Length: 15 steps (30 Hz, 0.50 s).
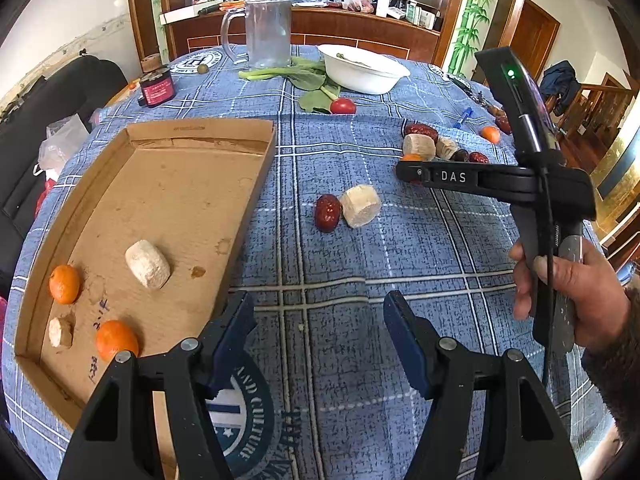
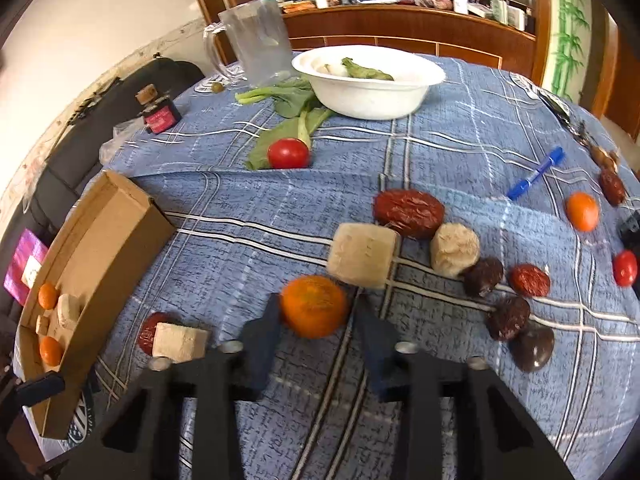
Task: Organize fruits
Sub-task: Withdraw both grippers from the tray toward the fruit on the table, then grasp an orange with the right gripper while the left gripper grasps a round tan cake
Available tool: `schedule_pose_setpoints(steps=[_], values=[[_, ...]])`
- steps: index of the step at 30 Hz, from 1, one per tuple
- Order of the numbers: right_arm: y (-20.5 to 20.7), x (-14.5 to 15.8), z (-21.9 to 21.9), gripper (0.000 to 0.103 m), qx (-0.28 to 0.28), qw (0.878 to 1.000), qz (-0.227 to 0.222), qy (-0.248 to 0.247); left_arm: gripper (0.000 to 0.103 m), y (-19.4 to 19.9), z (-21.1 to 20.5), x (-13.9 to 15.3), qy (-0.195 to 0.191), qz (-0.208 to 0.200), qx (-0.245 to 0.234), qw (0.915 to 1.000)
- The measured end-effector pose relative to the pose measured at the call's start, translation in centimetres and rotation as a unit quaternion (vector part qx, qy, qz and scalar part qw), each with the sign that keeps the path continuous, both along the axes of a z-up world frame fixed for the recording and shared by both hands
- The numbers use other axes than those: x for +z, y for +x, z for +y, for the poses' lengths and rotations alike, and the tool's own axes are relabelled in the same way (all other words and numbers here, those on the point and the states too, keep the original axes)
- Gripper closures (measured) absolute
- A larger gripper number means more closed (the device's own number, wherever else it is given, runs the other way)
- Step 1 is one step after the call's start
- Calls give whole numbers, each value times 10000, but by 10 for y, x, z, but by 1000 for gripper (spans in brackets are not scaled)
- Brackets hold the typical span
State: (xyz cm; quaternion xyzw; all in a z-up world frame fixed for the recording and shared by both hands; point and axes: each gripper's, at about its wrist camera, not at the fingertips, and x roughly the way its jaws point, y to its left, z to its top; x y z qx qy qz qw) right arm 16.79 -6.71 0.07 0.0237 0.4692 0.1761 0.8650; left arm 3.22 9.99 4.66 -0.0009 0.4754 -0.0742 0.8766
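Tablecloth (image 2: 248, 208) blurred around tangerine (image 2: 313, 306).

Bright window daylight, fisheye-bent edges, right view slightly blurred.

Your right claw (image 1: 410, 172) carries the white letters "DAS" along its arm. The round blue emblem (image 1: 244, 412) printed on your desk's tablecloth (image 1: 340, 260) reads "AND CULTURE".

4 oranges (image 2: 313, 306); 6 pale chunks (image 2: 363, 256); 2 tomatoes (image 2: 289, 153); 1 bowl (image 2: 368, 80)
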Motion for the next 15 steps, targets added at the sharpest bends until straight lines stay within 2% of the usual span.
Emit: schedule_pose_setpoints(steps=[5, 10, 15], values=[[-14, 8, -8, 70, 32, 9999, -110, -70, 36, 14, -11, 0, -44, -14, -114, 9999], [-52, 20, -31, 69, 113, 9989, -347, -286, 36, 39, -29, -3, 9, -59, -285, 9996], [-79, 15, -59, 69, -22, 9996, -206, -205, 36, 68, -49, -10, 438, -96, -518, 9977]])
